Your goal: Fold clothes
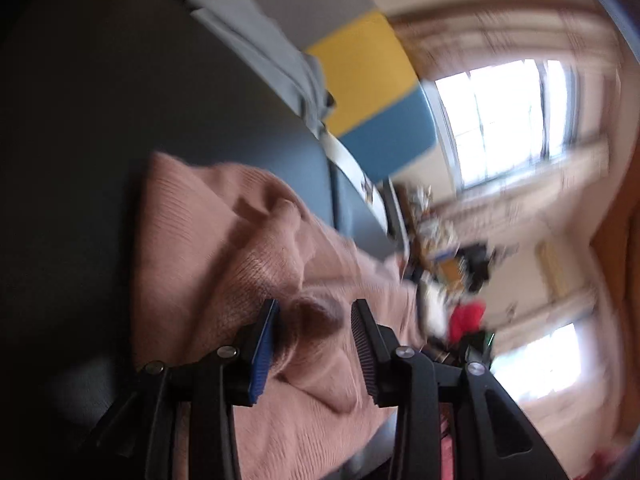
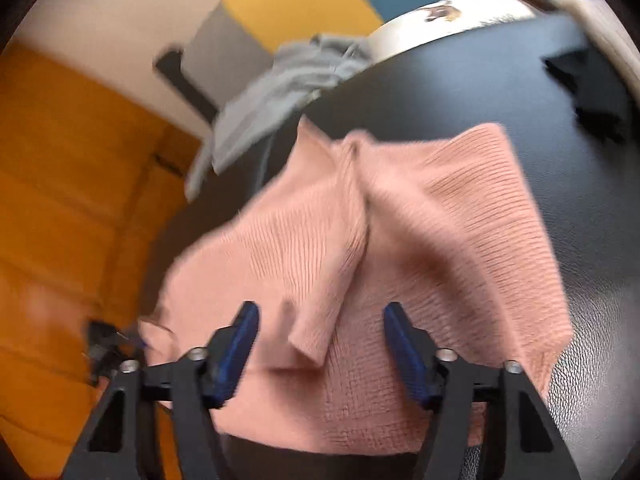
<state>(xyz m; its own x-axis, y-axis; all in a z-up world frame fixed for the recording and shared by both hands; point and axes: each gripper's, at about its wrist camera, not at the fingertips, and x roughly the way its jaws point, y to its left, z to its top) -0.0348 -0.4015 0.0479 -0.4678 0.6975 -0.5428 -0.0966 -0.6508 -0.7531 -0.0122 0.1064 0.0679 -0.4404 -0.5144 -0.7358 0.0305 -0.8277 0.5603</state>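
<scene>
A pink ribbed knit garment (image 2: 400, 216) lies rumpled on a dark tabletop (image 2: 500, 80). In the right wrist view a narrow sleeve or flap (image 2: 332, 280) drapes over its middle. My right gripper (image 2: 320, 312) hovers just over the near part of the garment, jaws apart, pads clear of the cloth. In the left wrist view the same pink garment (image 1: 224, 248) bunches in folds under my left gripper (image 1: 316, 308). Its jaws stand apart with a hump of fabric between them, and the pads do not press on it.
A grey garment (image 2: 280, 92) hangs over the table's far edge, seen also as a grey garment (image 1: 264, 44) in the left view. A white round object (image 2: 432, 20) sits at the table's rim. An orange wooden door (image 2: 60, 200), bright windows (image 1: 504, 116) and floor clutter (image 1: 460, 280) surround the table.
</scene>
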